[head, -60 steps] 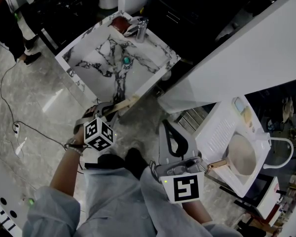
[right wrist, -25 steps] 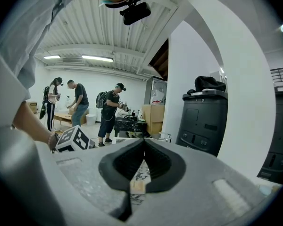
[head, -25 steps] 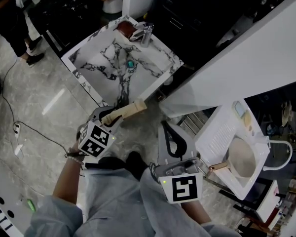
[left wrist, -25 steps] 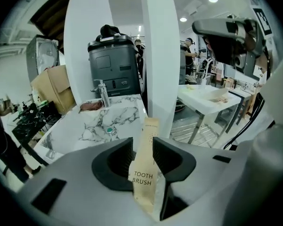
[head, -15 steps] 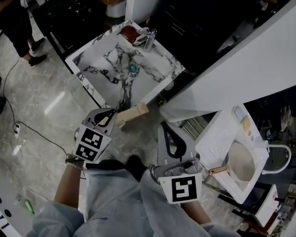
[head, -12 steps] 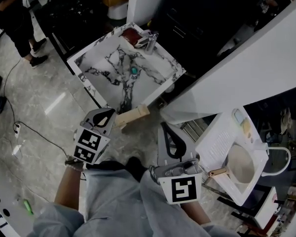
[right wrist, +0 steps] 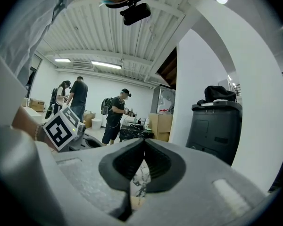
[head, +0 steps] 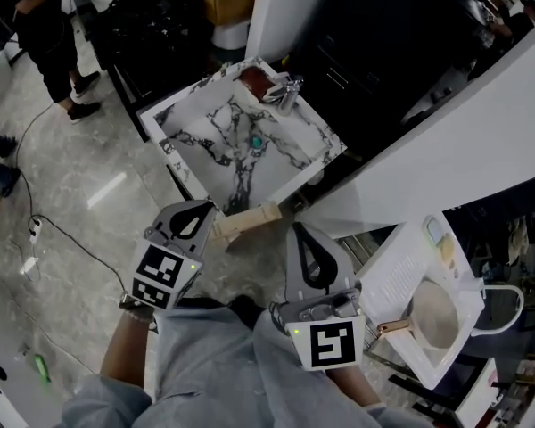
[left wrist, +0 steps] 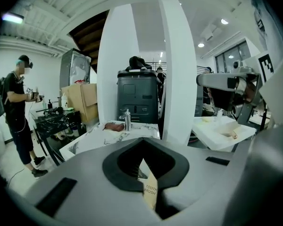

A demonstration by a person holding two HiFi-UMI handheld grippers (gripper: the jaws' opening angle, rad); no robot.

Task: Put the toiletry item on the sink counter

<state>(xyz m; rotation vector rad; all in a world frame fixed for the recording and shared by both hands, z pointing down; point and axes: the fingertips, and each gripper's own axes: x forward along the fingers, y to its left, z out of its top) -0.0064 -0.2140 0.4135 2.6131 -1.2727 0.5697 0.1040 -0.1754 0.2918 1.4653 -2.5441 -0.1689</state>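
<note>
A tan cardboard toothbrush box (head: 246, 221) sticks out of my left gripper (head: 205, 226), whose jaws are shut on its near end. The box points toward the front edge of the marble sink counter (head: 192, 119), still short of it and over the floor. On the counter stand a chrome faucet (head: 288, 90) and a dark red item (head: 254, 80); a teal drain (head: 257, 141) sits in the basin. In the left gripper view the box (left wrist: 150, 188) shows between the closed jaws, the counter (left wrist: 108, 134) ahead. My right gripper (head: 301, 236) is shut and empty, lower right of the box.
A long white counter (head: 446, 141) runs diagonally at the right. Below it stands a white unit (head: 401, 266) with a wooden-handled item (head: 394, 326). A person in black (head: 49, 34) stands at the top left by a black cart (head: 152, 25). A cable (head: 36, 226) lies on the floor.
The sink counter has come nearer in the head view. My left gripper has turned with the box, which now points more to the right, toward the counter's front corner. The right gripper stays put.
</note>
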